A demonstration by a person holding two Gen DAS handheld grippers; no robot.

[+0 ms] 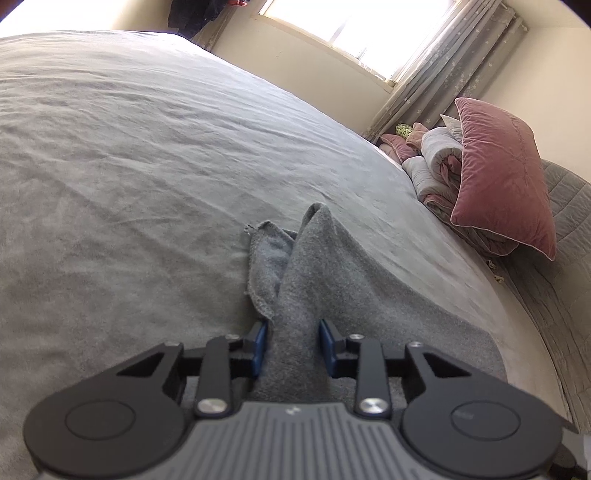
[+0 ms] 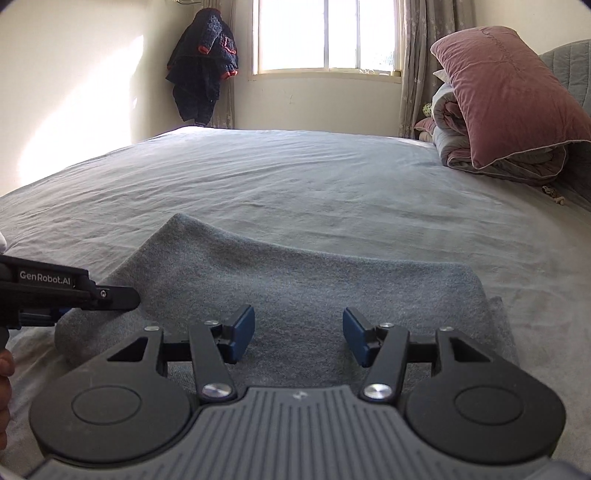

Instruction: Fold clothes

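Left tongs (image 1: 291,341) pinching grey garment (image 1: 314,280), bed (image 1: 129,166)

Grey bed sheet (image 2: 295,177), pink pillow (image 2: 506,92) on rolled quilt (image 2: 454,136), dark jacket (image 2: 203,62) beside window (image 2: 325,33)

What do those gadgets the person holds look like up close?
Both match: a ribbed grey body, two round black discs, black linkage arms with silver rivets, and blue pads on the fingers. The left gripper bears white lettering, GenRobot.AI, on its side; the right gripper shows a small white logo.
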